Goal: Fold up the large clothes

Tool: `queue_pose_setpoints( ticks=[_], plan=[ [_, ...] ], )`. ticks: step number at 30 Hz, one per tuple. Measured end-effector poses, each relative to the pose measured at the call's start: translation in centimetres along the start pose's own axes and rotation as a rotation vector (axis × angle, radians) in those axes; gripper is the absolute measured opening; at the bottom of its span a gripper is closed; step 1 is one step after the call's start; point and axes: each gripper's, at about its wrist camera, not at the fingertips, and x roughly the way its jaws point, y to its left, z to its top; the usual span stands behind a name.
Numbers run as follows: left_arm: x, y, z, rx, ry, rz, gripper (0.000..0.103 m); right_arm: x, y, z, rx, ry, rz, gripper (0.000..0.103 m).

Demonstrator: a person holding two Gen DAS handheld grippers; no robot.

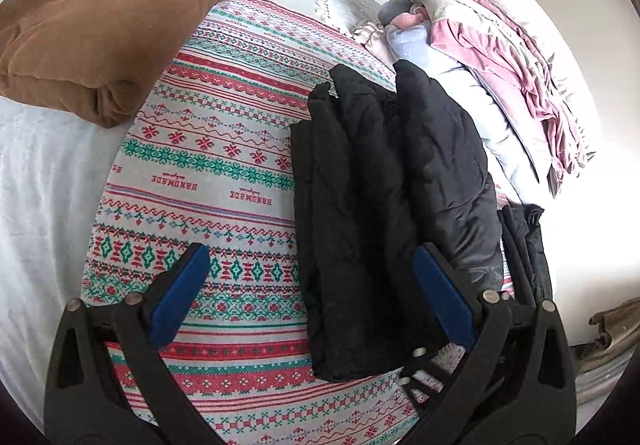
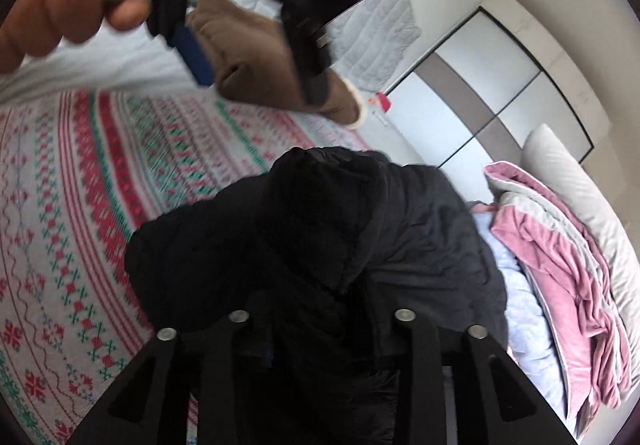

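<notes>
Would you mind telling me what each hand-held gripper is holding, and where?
The left hand-held gripper is open, holding nothing. The right one is buried in the black jacket; whether it grips cannot be told.

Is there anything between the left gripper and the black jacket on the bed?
Nothing visible. The left gripper is open, and the black jacket already lies partly between its fingers on the patterned blanket. The brown garment sits far off to the side.

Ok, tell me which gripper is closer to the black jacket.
Right. The right gripper is buried in the black jacket, fingers hidden in its fabric. The left gripper hovers open above the patterned blanket, one finger over the jacket's edge, gripping nothing.
</notes>
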Motion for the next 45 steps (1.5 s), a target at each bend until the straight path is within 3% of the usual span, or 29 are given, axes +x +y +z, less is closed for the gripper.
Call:
queue_pose_setpoints(
  ticks=[5, 10, 14, 18, 22, 27, 30, 36, 45],
  plan=[
    [-0.3, -0.9, 0.2, 0.009, -0.015, -0.003, 0.102, -0.1, -0.5, -0.7, 0.026, 0.02, 0.082, 0.049],
    [-0.5, -1.9, 0.4, 0.032, -0.032, 0.003, 0.102, -3.8, -4.1, -0.8, 0.182, -0.037, 0.317, 0.065],
    [-0.6, -3.1, 0.6, 0.05, -0.059, 0.015, 0.102, -6.8, -8.1, -2.3, 0.298, -0.105, 0.367, 0.069],
    [-0.2, -4.8, 0.5, 0.081, -0.073, 0.019, 0.102, -7.4, -14.6, -5.2, 0.557, -0.116, 0.39, 0.069],
    [0.9, -7.2, 0.4, 0.133, -0.082, 0.027, 0.102, -5.0, -19.7, -9.2, 0.843, -0.008, 0.319, 0.069],
    [2.4, -9.6, 0.9, 0.161, -0.092, 0.043, 0.101, -1.0, -20.3, -11.9, 0.997, 0.155, 0.348, 0.069],
    [2.7, -10.4, 1.3, 0.156, -0.107, 0.048, 0.101, -0.1, -19.0, -11.7, 0.974, 0.17, 0.397, 0.069],
    [2.4, -12.4, 2.4, 0.177, -0.154, 0.064, 0.101, 0.3, -15.0, -10.2, 0.737, 0.215, 0.37, 0.07],
    [3.7, -15.7, 3.0, 0.271, -0.206, 0.143, 0.101, 2.1, -10.2, -11.1, 0.594, 0.295, 0.407, 0.07]
  ],
)
